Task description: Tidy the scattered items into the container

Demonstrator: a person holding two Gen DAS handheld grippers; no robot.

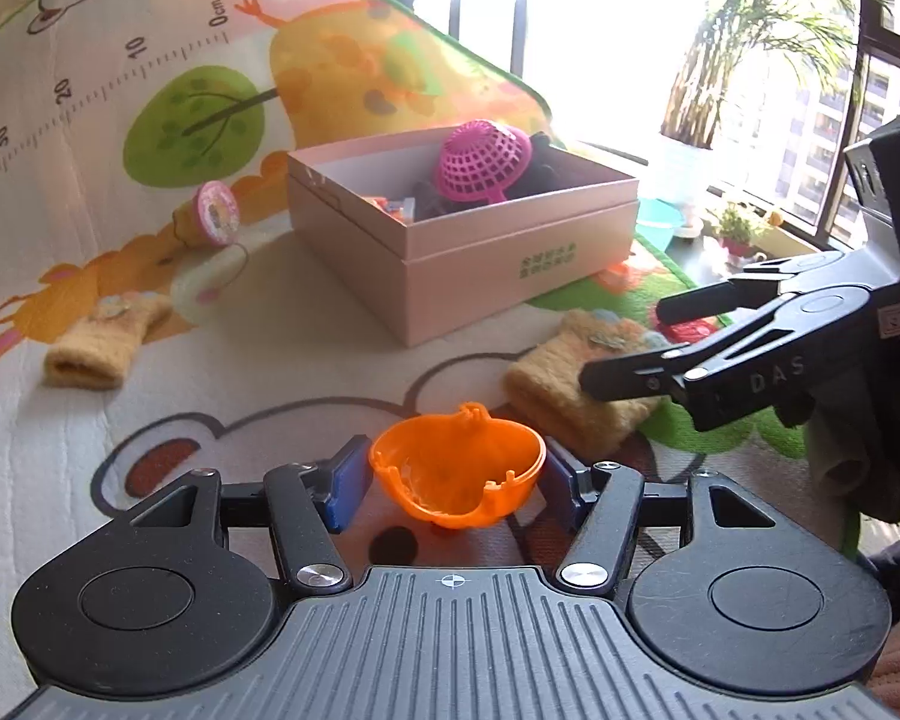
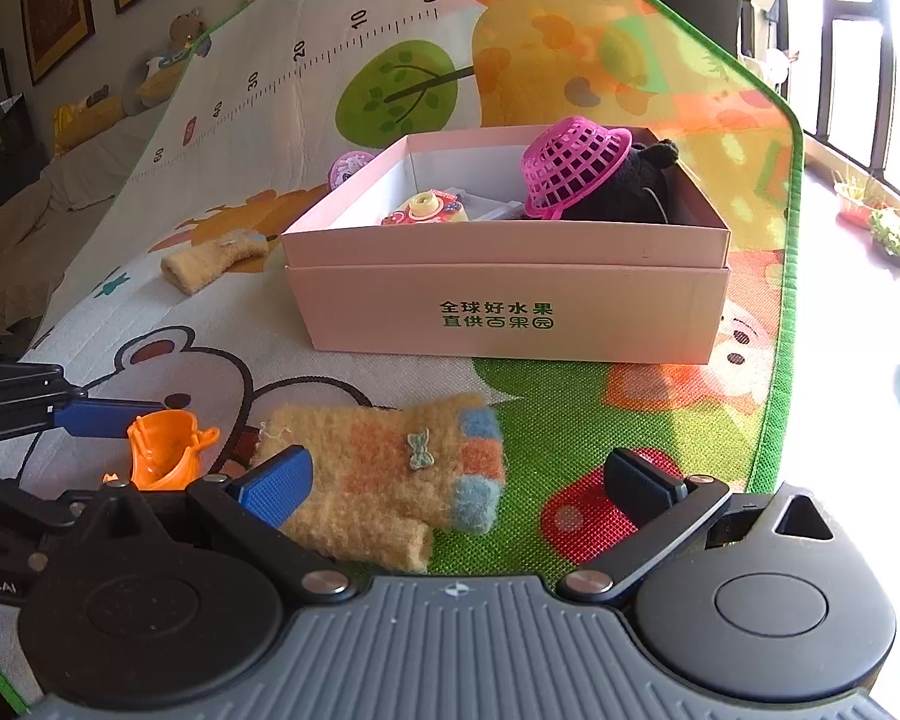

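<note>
Clenched on the orange toy basket (image 1: 456, 474), the left claw (image 1: 450, 480) could crack its thin rim, while the right claw (image 2: 456, 492) gapes released over the yellow mitten (image 2: 384, 474).

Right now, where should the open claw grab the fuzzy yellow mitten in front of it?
Best guess: pinch the mitten across its wide middle, coming down from above. It lies flat on the mat, with nothing to slip under, and already sits between the right claw's open fingers. Its soft wool should bunch up and hold when squeezed.
</note>
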